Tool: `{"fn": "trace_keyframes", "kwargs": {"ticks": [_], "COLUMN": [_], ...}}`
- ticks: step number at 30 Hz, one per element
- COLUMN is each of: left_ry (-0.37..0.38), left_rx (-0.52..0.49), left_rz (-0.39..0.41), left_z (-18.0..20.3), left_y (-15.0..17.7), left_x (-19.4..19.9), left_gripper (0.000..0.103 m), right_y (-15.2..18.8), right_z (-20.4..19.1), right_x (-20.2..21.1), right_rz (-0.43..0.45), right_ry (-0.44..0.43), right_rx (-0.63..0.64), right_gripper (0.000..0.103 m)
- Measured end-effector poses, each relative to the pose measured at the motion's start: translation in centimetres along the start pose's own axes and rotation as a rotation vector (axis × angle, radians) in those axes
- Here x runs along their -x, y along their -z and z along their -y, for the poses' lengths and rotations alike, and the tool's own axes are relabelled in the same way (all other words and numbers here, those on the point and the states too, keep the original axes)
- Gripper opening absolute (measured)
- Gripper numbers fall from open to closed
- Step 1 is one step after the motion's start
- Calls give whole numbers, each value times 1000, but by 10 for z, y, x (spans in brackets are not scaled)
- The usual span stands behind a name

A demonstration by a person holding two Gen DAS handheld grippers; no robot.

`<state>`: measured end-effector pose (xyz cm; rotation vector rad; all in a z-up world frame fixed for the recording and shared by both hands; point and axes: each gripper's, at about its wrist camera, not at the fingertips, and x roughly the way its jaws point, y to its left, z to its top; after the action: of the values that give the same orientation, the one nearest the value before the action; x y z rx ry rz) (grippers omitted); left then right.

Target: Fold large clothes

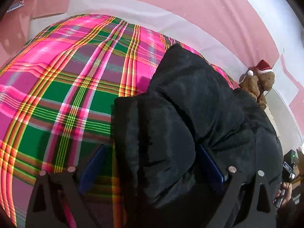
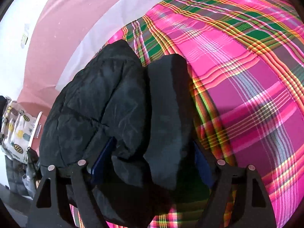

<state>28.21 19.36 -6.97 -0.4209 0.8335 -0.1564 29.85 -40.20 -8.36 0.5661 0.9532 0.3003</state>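
Black padded jacket (image 1: 190,114) on plaid bedcover (image 1: 66,95)

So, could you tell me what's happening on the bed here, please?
A person is folding a black padded jacket on a plaid bedspread. The left hand-held gripper and the right hand-held gripper are both open, with jacket fabric lying between their fingers, unclamped. A stuffed bear sits by the bed's edge.

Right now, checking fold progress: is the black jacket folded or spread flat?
Folded, loosely: the black jacket lies bunched in overlapping padded layers on the plaid bedcover.
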Motion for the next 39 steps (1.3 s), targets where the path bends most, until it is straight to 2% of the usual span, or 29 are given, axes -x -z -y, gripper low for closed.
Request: {"fn": "trace_keyframes", "kwargs": {"ticks": [6,11,13,22,24,25,27,29,32,35,39], "left_ry": [14,36,41,36,59,90,112,100,70,39,29], "left_rx": [28,40,41,25,27,34,37,13,-16,-55,-93], "left_rz": [-2,13,8,-9,-8,-7,-3,11,17,31,71], "left_z": [-6,-9,-10,-2,-2,-1,3,12,22,32,45], "left_y": [-3,14,12,-5,-3,-3,-1,-1,-7,-14,-26], "left_x": [-8,4,0,-19,-19,-19,-19,-15,-3,13,39], "left_gripper": [103,102,102,102,93,81,67,47,30,25,23], "right_y": [-9,7,8,-4,-5,-3,-3,-4,-6,-11,-17], "right_z": [-4,-2,-1,-11,-12,-12,-14,-21,-31,-41,-57], "right_x": [-14,-7,-7,-23,-25,-23,-22,-20,-11,5,34], "right_rz": [-19,-44,-43,-49,-48,-46,-39,-29,-19,7,47], "right_ry": [-16,-55,-63,-50,-47,-48,-52,-46,-30,-43,-68], "right_rx": [6,27,26,43,47,45,48,56,74,94,130], "right_gripper": [79,76,75,59,57,55,48,39,30,27,25]}}
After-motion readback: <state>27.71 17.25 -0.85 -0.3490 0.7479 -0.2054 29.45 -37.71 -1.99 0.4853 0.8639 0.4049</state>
